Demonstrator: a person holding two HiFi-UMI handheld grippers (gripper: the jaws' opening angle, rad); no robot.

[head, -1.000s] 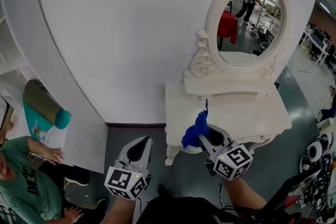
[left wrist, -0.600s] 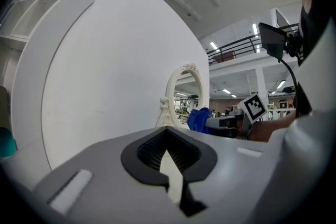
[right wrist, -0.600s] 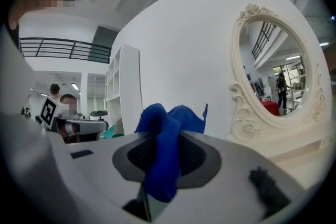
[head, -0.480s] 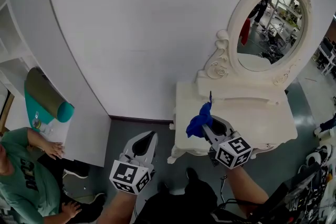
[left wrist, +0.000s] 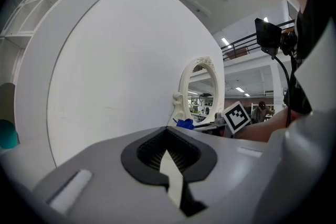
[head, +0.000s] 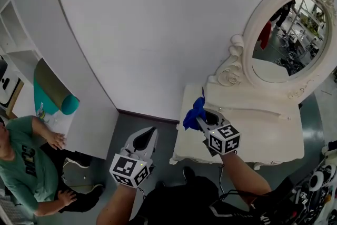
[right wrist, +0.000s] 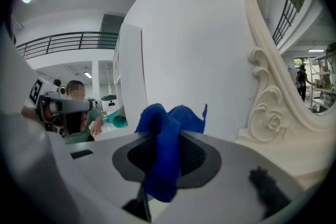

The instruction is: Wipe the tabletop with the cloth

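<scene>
Over the left rear corner of the white counter [head: 263, 137], the right gripper [head: 202, 119] has its fingers [right wrist: 194, 157] clenched on the blue cloth [head: 193, 113], which bunches up between them and pokes out past the tips. The cloth sits just beside the scrolled base of the oval mirror [head: 292, 34]; whether it touches the counter cannot be told. The left gripper [head: 146, 136] hangs over the grey floor [head: 158, 124] to the left of the counter, well apart from the cloth, its fingers [left wrist: 148, 153] pressed together on nothing.
</scene>
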